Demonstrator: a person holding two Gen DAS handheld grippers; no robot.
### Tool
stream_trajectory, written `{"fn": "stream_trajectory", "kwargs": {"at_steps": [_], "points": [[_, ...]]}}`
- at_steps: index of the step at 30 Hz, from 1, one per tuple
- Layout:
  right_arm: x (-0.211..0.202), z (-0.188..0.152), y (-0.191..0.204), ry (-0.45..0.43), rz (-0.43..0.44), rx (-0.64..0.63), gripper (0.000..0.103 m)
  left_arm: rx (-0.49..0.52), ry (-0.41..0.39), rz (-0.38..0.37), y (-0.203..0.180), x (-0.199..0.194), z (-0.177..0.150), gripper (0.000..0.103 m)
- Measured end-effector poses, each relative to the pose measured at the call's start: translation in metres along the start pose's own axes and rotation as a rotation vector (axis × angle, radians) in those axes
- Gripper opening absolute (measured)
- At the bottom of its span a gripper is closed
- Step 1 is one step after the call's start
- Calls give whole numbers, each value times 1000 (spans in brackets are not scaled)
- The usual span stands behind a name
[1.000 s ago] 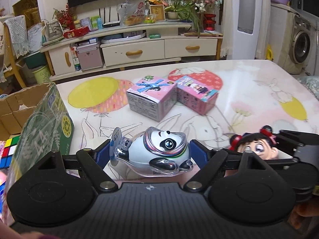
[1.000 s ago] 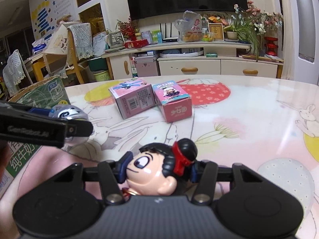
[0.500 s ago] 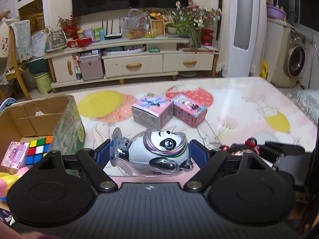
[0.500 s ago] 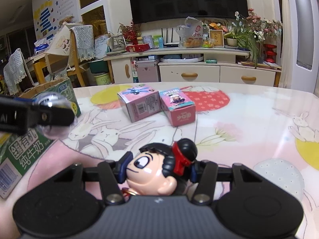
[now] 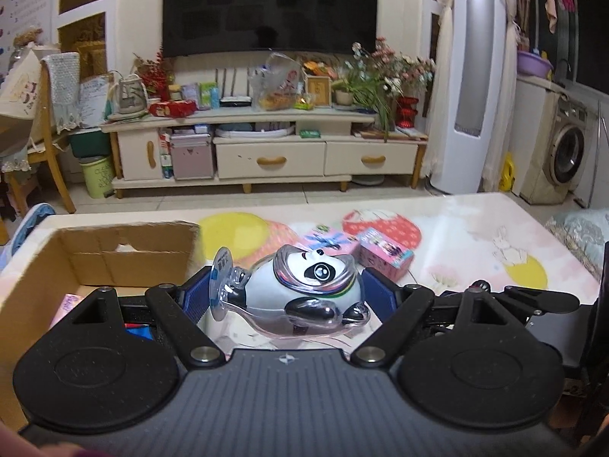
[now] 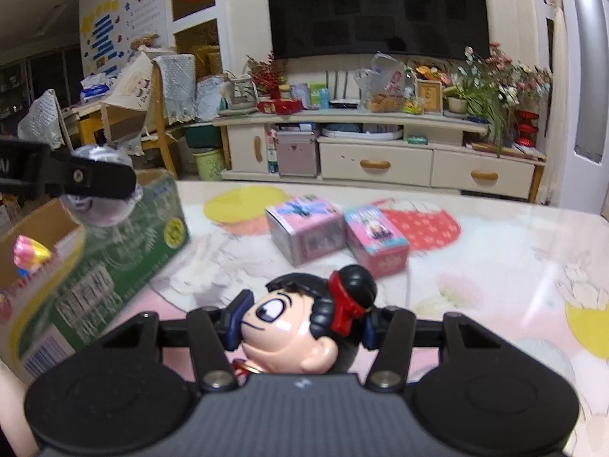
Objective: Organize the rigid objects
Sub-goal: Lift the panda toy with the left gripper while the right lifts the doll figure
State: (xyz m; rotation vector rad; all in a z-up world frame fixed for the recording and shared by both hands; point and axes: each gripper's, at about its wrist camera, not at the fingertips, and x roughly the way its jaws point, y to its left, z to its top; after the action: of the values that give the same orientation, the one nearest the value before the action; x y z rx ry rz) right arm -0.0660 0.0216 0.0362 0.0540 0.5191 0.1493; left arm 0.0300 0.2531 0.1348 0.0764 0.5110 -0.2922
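My left gripper is shut on a white panda figurine in a clear shell, held in the air above the right edge of an open cardboard box. From the right wrist view the left gripper and the panda hang over the green-sided box. My right gripper is shut on a cartoon boy's head figurine with black hair and a red band, lifted over the table. Two pink toy boxes sit mid-table.
The cardboard box holds a pink-and-yellow toy and other small items. The table has a pastel rabbit-print cover. A TV cabinet stands beyond the far edge. The right gripper's arm is close on the left gripper's right.
Both grippers have risen and moved left with their figurines. The left gripper with the panda now hangs over the box opening; the right one has followed toward the box.
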Motion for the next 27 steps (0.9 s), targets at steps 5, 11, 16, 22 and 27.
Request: {"fn": "stream_trajectory", "kwargs": {"at_steps": [5,11,16,22,27], "points": [[-1,25,27,-29,54,-21,54,-48,-31,34,25,-14,6,102],[11,59,63,-50,134,-47,54,-104,-46,111,62,-28,7,102],[28,87,96,-64,197,-68,54,-156,-42,177,94,-35,4,102],[59,111,131,-48,256,-81,54,-196,9,242,120,-25,-2,102],[90,122,156,-11,276,-94,54,-221,75,285,130,-7,-6,102]]}}
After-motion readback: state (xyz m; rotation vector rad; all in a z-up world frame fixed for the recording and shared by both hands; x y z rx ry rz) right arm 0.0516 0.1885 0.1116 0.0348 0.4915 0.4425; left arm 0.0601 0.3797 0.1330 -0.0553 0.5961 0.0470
